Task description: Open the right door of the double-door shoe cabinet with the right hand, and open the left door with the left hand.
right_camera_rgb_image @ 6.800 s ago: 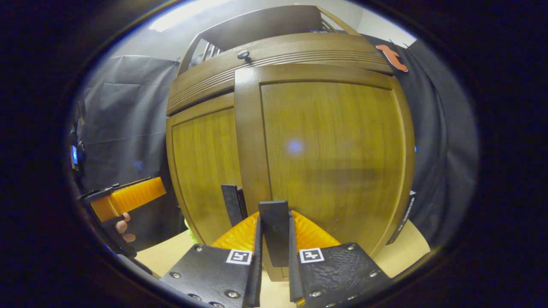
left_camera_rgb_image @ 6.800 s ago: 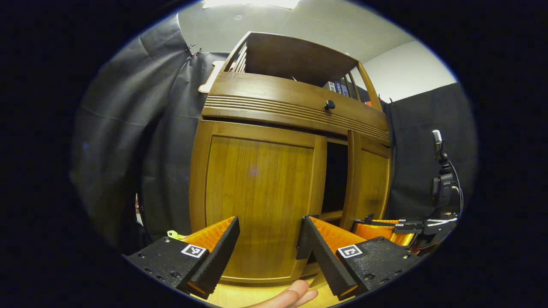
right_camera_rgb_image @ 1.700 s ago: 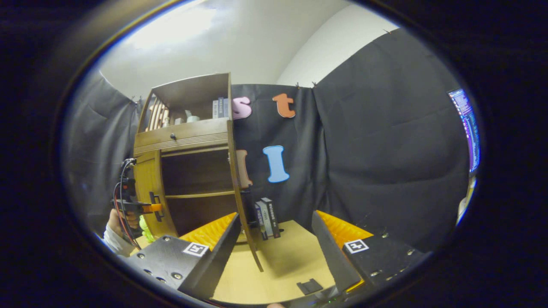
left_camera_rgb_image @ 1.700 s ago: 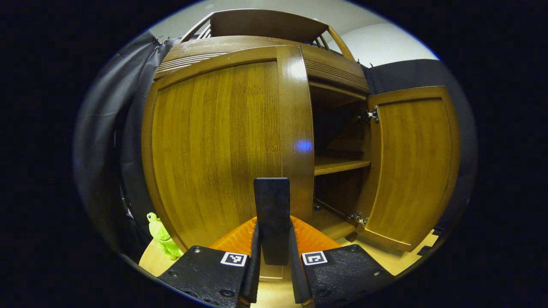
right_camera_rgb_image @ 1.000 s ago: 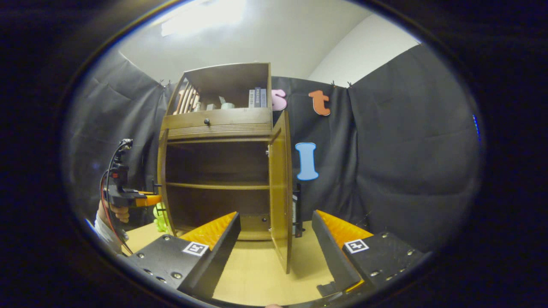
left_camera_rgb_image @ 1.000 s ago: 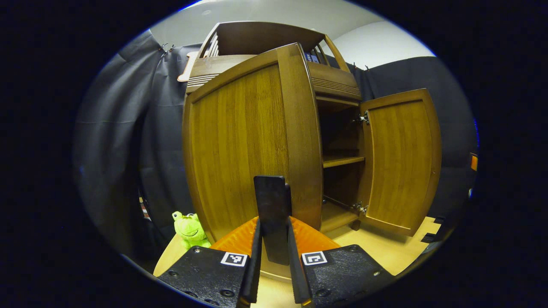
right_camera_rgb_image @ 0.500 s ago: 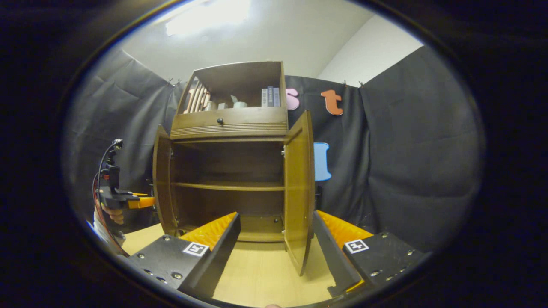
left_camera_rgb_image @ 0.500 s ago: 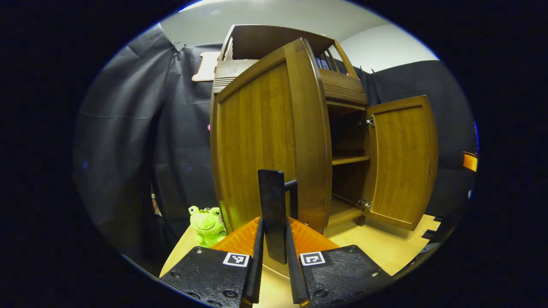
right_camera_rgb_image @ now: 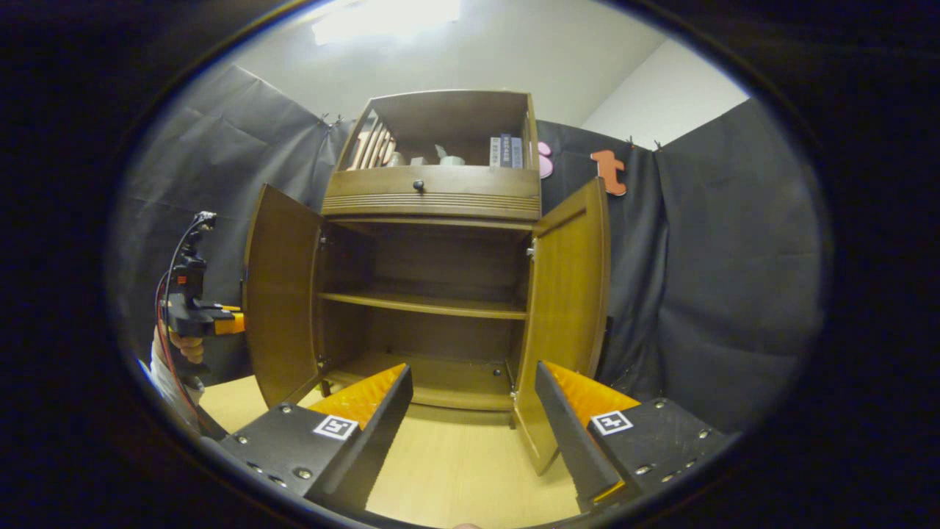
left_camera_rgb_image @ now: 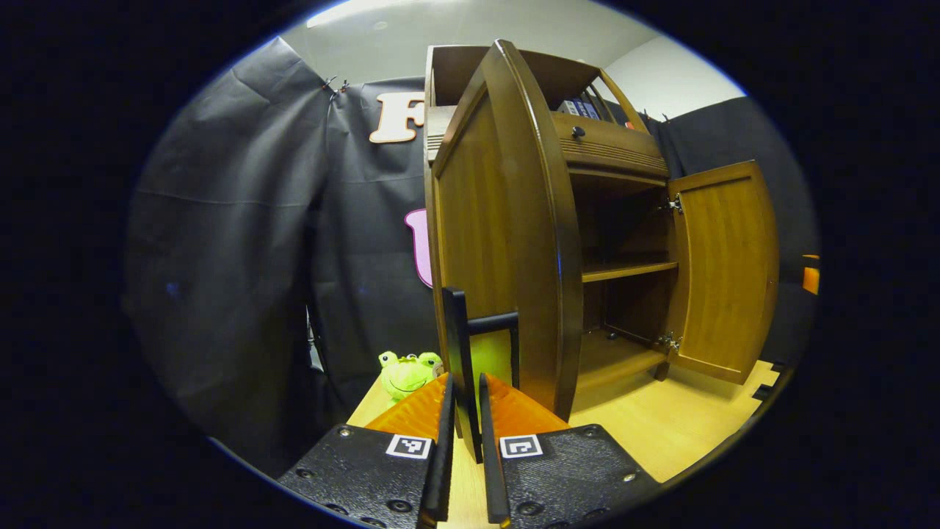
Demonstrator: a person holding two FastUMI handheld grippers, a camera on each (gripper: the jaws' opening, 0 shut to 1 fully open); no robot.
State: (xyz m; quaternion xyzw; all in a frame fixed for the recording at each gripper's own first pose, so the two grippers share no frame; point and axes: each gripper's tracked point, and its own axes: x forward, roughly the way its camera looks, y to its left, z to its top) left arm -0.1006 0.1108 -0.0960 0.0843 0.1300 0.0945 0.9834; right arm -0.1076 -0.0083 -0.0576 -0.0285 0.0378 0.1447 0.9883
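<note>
Cabinet (right_camera_rgb_image: 433, 192): wooden, double-door, standing on a pale floor (right_camera_rgb_image: 455, 470) against the black cloth wall; open top shelf holding books (right_camera_rgb_image: 505, 152), a drawer with a dark knob (right_camera_rgb_image: 418, 185) below it, and one inner shelf (right_camera_rgb_image: 422, 303) with nothing on it that can be made out. Right door (right_camera_rgb_image: 562, 308): swung wide, free of any grip, its hinges visible in the left gripper view (left_camera_rgb_image: 723, 268). Left door (left_camera_rgb_image: 507, 235): swung well out, seen edge-on in the left gripper view and from the front in the right gripper view (right_camera_rgb_image: 279, 294). Handle (left_camera_rgb_image: 470, 345): dark bar low on the left door. Left gripper (left_camera_rgb_image: 463, 441): fingers closed tight on the handle; also seen far left in the right gripper view (right_camera_rgb_image: 202, 317), held by a hand (right_camera_rgb_image: 183, 347). Right gripper (right_camera_rgb_image: 470, 419): fingers spread wide, holding nothing, well back from the cabinet. Frog toy (left_camera_rgb_image: 407, 371): green, on the floor just beside the left door's outer face. Status: both doors appear open; task judged nearly done, only release remaining. Risks: swinging the left door further could knock the frog toy or strain the hinges; pulling away before the fingers part could drag the door back or tug the cabinet.
</note>
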